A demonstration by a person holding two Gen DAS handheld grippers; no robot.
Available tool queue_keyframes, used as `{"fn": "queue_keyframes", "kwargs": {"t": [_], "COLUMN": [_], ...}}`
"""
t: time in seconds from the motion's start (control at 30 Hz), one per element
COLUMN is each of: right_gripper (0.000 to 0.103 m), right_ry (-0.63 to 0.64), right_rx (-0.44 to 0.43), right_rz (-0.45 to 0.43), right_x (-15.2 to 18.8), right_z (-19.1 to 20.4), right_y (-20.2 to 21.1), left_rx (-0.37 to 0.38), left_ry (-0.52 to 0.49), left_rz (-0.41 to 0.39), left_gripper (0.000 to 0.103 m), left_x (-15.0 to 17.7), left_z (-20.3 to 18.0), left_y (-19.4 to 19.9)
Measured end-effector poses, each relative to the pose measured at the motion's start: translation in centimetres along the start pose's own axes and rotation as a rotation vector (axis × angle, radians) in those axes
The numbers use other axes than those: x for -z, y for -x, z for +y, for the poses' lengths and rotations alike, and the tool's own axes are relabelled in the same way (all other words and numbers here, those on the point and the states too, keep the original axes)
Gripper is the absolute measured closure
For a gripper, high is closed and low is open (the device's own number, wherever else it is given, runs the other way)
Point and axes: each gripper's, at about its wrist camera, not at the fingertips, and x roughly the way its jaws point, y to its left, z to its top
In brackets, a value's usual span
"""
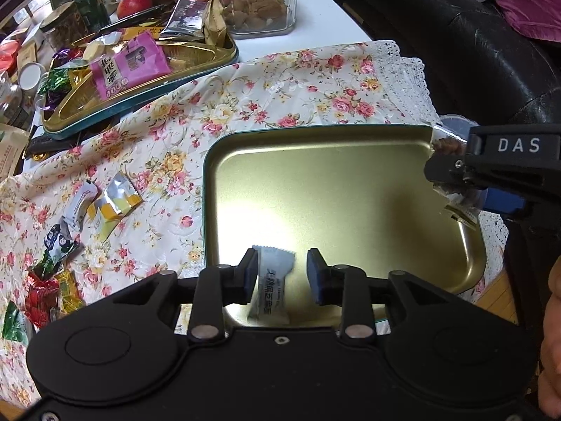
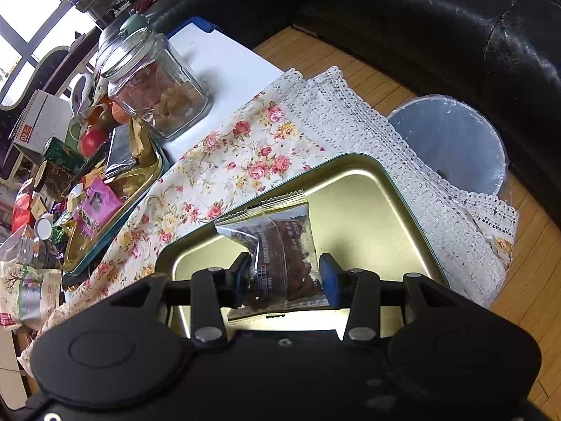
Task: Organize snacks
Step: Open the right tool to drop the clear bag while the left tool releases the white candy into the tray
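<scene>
From my left wrist view, my left gripper [image 1: 282, 273] sits at the bottom centre with its jaws partly apart. A white wrapped candy [image 1: 271, 286] stands between them, against the left pad and clear of the right one, resting in the near corner of the gold tray [image 1: 350, 182]. At the right edge my right gripper [image 1: 452, 175] reaches in over the tray's far corner with a packet in it. Loose wrapped snacks [image 1: 105, 207] lie on the floral cloth [image 1: 280, 84] at the left, and a second tray heaped with sweets [image 1: 140, 70] fills the upper left.

From my right wrist view, the right gripper's jaws are closed on the clear packet of dark dried fruit [image 2: 285, 256], both pads against its sides, above the same gold tray. Only here do I see a glass jar [image 2: 154, 84] whole at upper left, and a grey bin [image 2: 452, 144] on the wooden floor at the right.
</scene>
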Motion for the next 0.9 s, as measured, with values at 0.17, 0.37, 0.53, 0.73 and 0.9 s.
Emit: {"fn": "queue_keyframes", "kwargs": {"t": [0.17, 0.37, 0.53, 0.73, 0.9], "right_gripper": [0.058, 0.058, 0.058, 0.056, 0.056], "right_ry": [0.019, 0.013, 0.012, 0.025, 0.032], "right_rx": [0.028, 0.051, 0.06, 0.086, 0.089], "right_rz": [0.006, 0.013, 0.015, 0.01, -0.001], "right_x": [0.2, 0.3, 0.2, 0.2, 0.1], "right_z": [-0.1, -0.6, -0.6, -0.2, -0.1], "right_y": [-0.3, -0.8, -0.9, -0.9, -0.7], "left_rx": [-0.024, -0.029, -0.034, -0.037, -0.042], "left_ry": [0.006, 0.011, 0.01, 0.016, 0.019], "left_rz": [0.007, 0.015, 0.026, 0.032, 0.04], "left_gripper": [0.059, 0.059, 0.059, 0.059, 0.059], "left_x": [0.1, 0.1, 0.2, 0.2, 0.2], "left_z": [0.3, 0.4, 0.4, 0.5, 0.6], "left_y": [-0.2, -0.2, -0.3, -0.3, -0.4]}}
